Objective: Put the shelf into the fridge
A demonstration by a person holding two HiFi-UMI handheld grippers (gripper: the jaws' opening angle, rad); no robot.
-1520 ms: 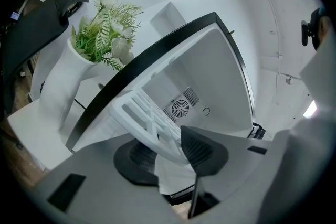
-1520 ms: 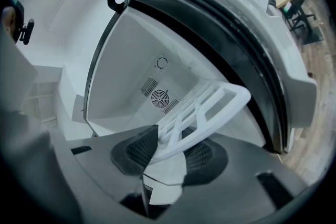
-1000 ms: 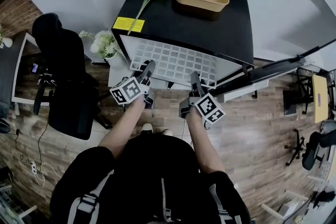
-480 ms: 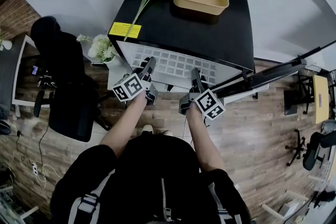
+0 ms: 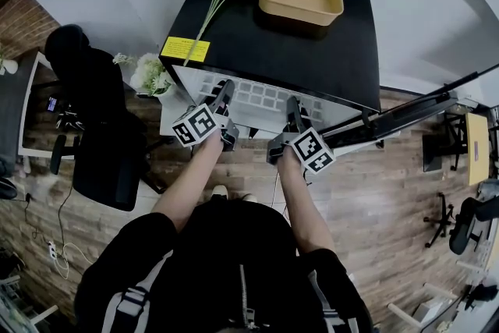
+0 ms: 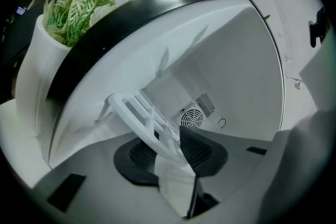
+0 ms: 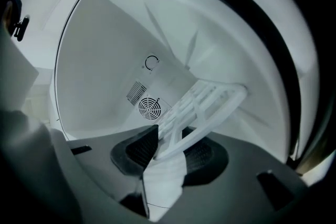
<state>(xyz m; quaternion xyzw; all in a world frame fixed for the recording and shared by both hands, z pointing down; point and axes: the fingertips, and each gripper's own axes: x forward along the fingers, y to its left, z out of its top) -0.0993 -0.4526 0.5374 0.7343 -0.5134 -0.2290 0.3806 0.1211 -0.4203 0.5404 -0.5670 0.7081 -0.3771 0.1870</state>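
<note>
Clamping shelf (image 5: 261,96) edge: left claw (image 5: 224,93), just tightening, and right claw (image 5: 293,109); fridge (image 5: 296,43) cavity roomy.

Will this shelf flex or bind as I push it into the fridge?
Probably stiff: the shelf looks flat in both gripper views, with no sag showing. Likely light for its size, being an open white grid. It may bind if pushed in skewed, since it seems to span nearly the full width of the fridge.

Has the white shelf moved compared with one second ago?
Yes. The shelf has slid farther into the fridge: less of its grid now shows in front of the fridge's opening.
</note>
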